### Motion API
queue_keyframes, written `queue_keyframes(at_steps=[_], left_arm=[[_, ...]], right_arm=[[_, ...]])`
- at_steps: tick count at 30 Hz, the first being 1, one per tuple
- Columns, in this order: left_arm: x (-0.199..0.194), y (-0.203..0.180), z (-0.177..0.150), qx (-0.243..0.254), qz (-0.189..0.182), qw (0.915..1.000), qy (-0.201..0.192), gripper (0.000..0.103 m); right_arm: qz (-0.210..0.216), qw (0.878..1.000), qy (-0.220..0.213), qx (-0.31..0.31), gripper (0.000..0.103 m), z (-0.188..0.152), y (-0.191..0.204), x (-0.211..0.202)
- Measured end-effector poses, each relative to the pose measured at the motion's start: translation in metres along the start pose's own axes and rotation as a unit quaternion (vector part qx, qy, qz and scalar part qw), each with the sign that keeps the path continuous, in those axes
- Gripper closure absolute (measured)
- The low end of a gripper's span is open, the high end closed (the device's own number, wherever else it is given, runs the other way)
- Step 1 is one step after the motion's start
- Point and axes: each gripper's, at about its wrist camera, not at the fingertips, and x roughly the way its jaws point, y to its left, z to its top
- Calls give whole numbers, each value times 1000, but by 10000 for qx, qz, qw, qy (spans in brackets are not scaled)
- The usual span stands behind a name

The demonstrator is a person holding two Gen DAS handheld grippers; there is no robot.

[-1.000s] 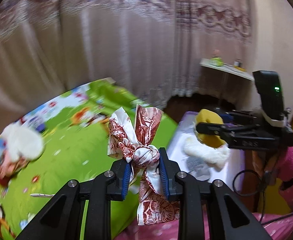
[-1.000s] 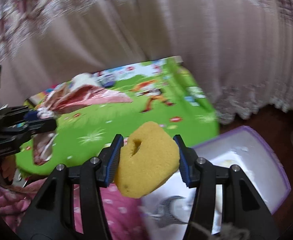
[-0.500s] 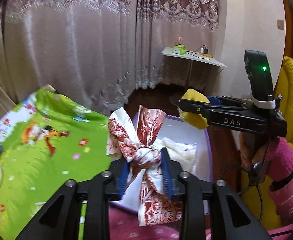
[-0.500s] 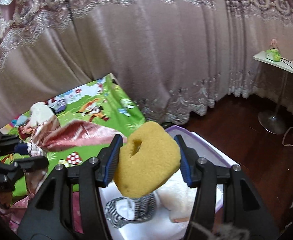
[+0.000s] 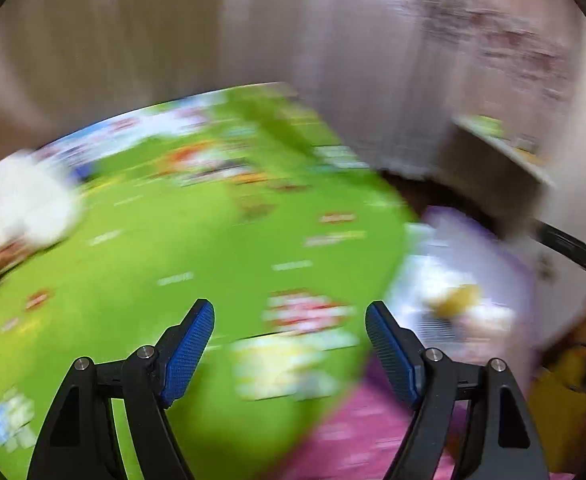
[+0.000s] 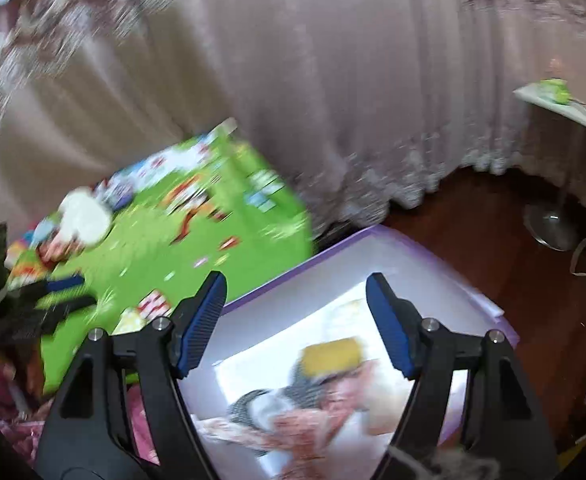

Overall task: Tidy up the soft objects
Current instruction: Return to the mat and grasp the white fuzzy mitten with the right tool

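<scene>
My left tool (image 5: 289, 340) and right tool (image 6: 295, 320), jaws just spread and empty; the remaining white fluffy plush toy (image 5: 29, 204) lies far left on the green cartoon-printed mat (image 5: 197, 240), nearer my left.

Black left gripper (image 5: 290, 322), right gripper (image 6: 296, 294): blue ribbed pads, silver screws.

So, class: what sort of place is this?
Probably a room at home: long beige patterned curtains, a green cartoon play mat and a purple-rimmed white storage bin on dark wooden flooring.
</scene>
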Motion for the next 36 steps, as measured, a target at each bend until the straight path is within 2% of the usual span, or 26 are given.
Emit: queue_keyframes(at_steps=[2, 4, 6, 8, 13, 15, 18, 24, 28, 36], left_arm=[[-3, 52, -13, -326, 677, 9972, -21, 24], [-6, 96, -27, -588, 1176, 9913, -15, 24], [-9, 144, -38, -871, 1703, 9815, 13, 24], [-13, 184, -50, -1236, 2036, 9712, 38, 24], [-29, 254, -75, -2052, 2453, 9474, -101, 24], [-32, 268, -84, -2259, 2512, 9410, -184, 24], [-35, 282, -96, -2603, 2486, 9325, -316, 24], [-41, 295, -108, -3146, 2103, 9249, -357, 21], [-39, 295, -108, -3192, 1998, 9256, -393, 17], [-36, 295, -106, -3140, 1951, 9284, -362, 12]], right_arm=[[192, 9988, 219, -397, 28, -4, 30, 18], [427, 9952, 476, -742, 28, -7, 61, 37], [705, 9878, 748, -1170, 28, -13, 99, 57], [896, 9794, 936, -1552, 27, -20, 130, 73], [1492, 9553, 1311, -2189, 27, -31, 205, 111], [1704, 9499, 1372, -2235, 27, -27, 228, 127], [1926, 9484, 1396, -2099, 27, -18, 261, 148], [2172, 9453, 1344, -2030, 27, 6, 350, 209], [2238, 9440, 1302, -2044, 27, 31, 415, 257], [2161, 9582, 1094, -1523, 27, 82, 519, 321]])
